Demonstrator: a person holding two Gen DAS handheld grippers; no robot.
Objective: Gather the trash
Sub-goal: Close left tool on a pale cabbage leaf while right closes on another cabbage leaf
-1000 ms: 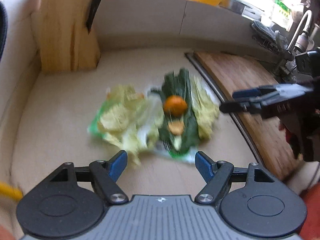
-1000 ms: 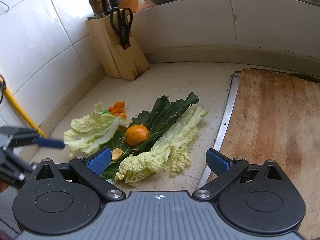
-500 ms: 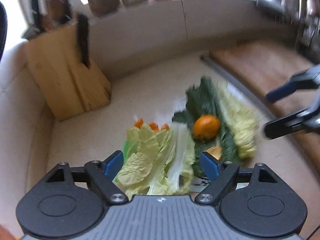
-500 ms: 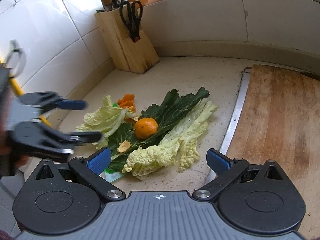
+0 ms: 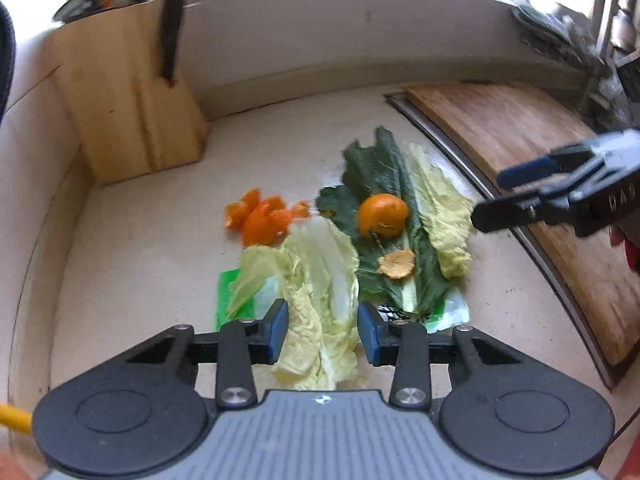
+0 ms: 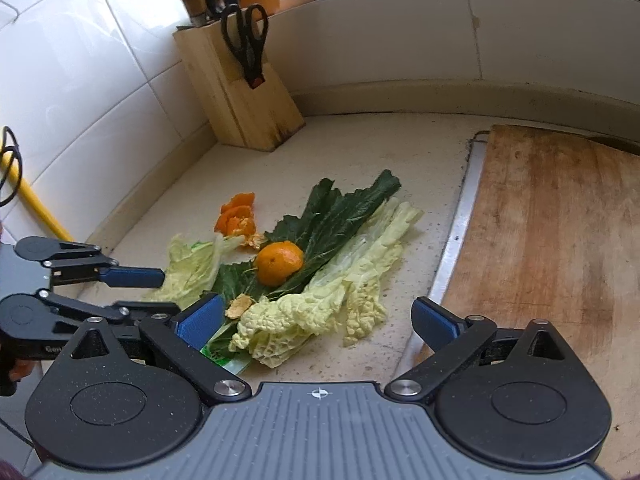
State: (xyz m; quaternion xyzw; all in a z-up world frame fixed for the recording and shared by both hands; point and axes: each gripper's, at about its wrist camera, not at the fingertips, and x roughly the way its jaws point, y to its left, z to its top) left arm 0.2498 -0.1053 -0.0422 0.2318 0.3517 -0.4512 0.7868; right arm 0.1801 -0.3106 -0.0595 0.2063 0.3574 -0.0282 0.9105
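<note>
The left tool (image 5: 322,332) is partly spread, its pads either side of a pale cabbage leaf (image 5: 320,280) on the table (image 5: 160,240). The right tool (image 6: 316,318) hangs spread wide above the scraps. An orange (image 6: 279,263) sits on a dark leaf (image 6: 336,216).

Desk (image 6: 400,144): speckled stone look, matt. Wall tiles (image 6: 80,60): glossy white. Knife block (image 6: 236,92): pale wood, stained at its foot. Cutting board (image 6: 552,240): worn wood, scuffed grain. Left claw (image 5: 322,334): matt black plastic, blue pads. Cabbage leaf (image 5: 320,300): crinkled. Tangerine (image 6: 279,262): dimpled, slight sheen.
</note>
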